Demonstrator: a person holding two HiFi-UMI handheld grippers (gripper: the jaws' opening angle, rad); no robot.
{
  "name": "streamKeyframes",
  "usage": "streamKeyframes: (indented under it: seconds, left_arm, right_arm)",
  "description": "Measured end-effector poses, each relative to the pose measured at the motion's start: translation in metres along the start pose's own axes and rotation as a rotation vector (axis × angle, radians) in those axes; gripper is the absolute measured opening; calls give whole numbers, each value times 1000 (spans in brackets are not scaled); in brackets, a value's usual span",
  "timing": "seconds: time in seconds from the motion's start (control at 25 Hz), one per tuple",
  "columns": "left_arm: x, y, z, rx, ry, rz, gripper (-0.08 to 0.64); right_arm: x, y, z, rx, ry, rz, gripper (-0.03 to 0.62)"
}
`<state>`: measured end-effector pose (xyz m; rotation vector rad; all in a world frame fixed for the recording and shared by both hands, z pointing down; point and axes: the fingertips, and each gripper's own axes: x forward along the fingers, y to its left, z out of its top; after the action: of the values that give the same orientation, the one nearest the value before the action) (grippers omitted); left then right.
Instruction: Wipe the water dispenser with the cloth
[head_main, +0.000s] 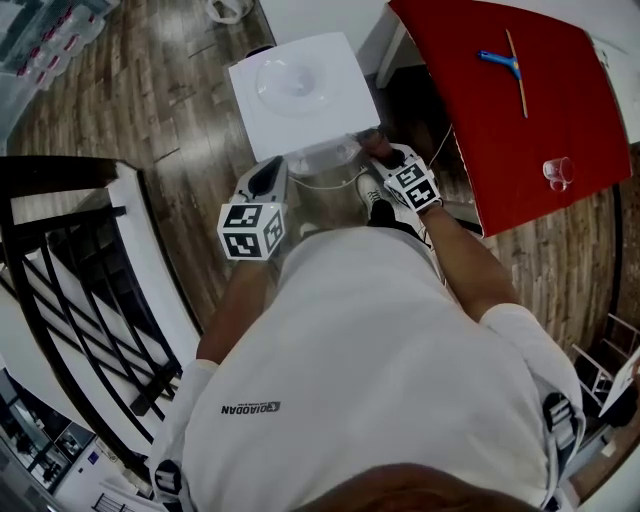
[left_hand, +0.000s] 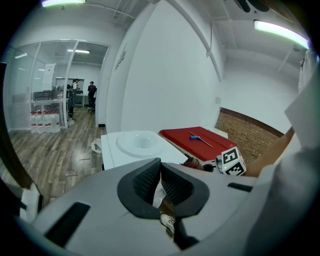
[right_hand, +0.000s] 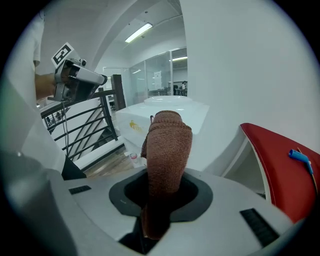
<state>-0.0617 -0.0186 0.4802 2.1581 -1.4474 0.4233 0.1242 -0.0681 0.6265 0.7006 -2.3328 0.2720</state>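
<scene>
Where my left gripper (left_hand: 159, 171) hangs just beside the water dispenser (head_main: 300, 95), its jaws sit closed with nothing between them. The dispenser's side carries a small yellow mark (right_hand: 134, 126), too small to read. My right gripper (head_main: 383, 155) clamps the brown cloth (right_hand: 167, 145) near the dispenser's front corner. A clear glass (head_main: 558, 172) stands on the red table (head_main: 500, 120); I cannot tell its contents.
</scene>
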Motion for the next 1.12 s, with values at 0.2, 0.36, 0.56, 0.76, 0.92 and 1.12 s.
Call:
streamKeyframes:
  seconds: [0.2,0.36,0.56,0.76,0.92,1.12]
  left_arm:
    - [10,-12,8,22,8,-26,0]
    - [17,-17,14,34,12,-36,2]
    - [26,-24,21,47,16,-39,0]
    - [32,-26,24,41,21,-31,0]
    - [37,-25,24,-17,31,-35,1]
    - [47,-26,30,-14,36,-17,1]
  right_arm:
    - [-8,-15,-7,49,-10,-26,74]
    - [-16,-28,-15,84,-6,-42,74]
    - [-24,-43,-31,145,1,-54,74]
    - [-31,-62,-41,258,-21,-80,74]
    - [-31,-76,-46,329,-33,-86,74]
    - [-32,-87,-32,400,-74,-51,74]
